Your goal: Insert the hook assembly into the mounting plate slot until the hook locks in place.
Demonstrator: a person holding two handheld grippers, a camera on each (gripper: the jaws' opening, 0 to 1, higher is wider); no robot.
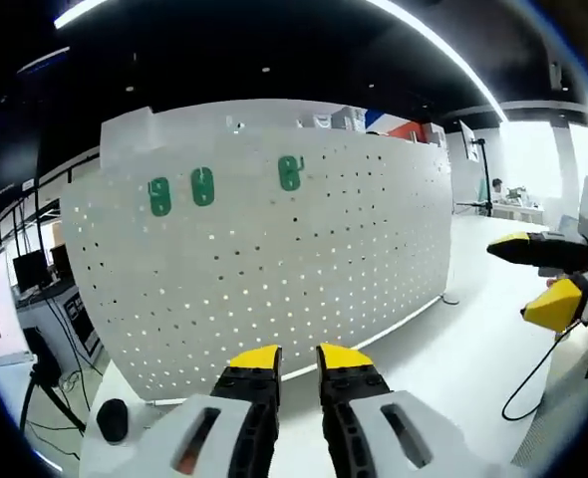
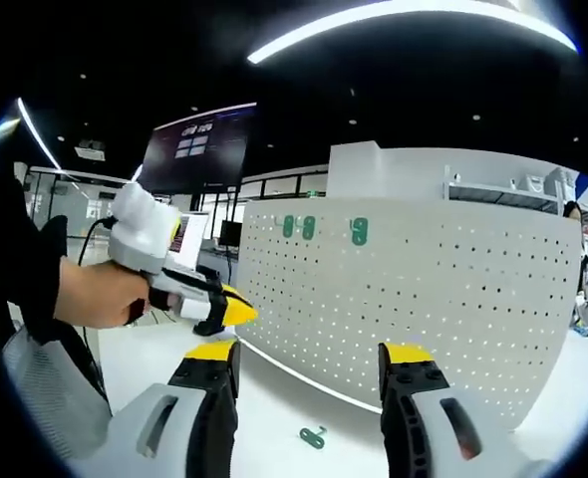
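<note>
A white pegboard plate [image 1: 274, 269] stands upright on the white table [image 1: 443, 349], with three green hooks [image 1: 203, 186] hanging in a row near its top left. In the right gripper view the same pegboard [image 2: 424, 289] carries the hooks [image 2: 308, 228] high up. One loose green hook [image 2: 313, 436] lies flat on the table in front of it. My right gripper [image 2: 309, 358] is open, hovering above that loose hook. It also appears in the left gripper view, as right gripper [image 1: 535, 277]. My left gripper [image 1: 299, 358] has its jaws close together with nothing between them, and faces the board.
A person's hand [image 2: 95, 294] holds the left gripper [image 2: 232, 312] left of the board. A black round object [image 1: 112, 418] sits at the table's left corner. A black cable [image 1: 533, 383] loops over the right table edge. A dark monitor [image 2: 196, 147] hangs behind.
</note>
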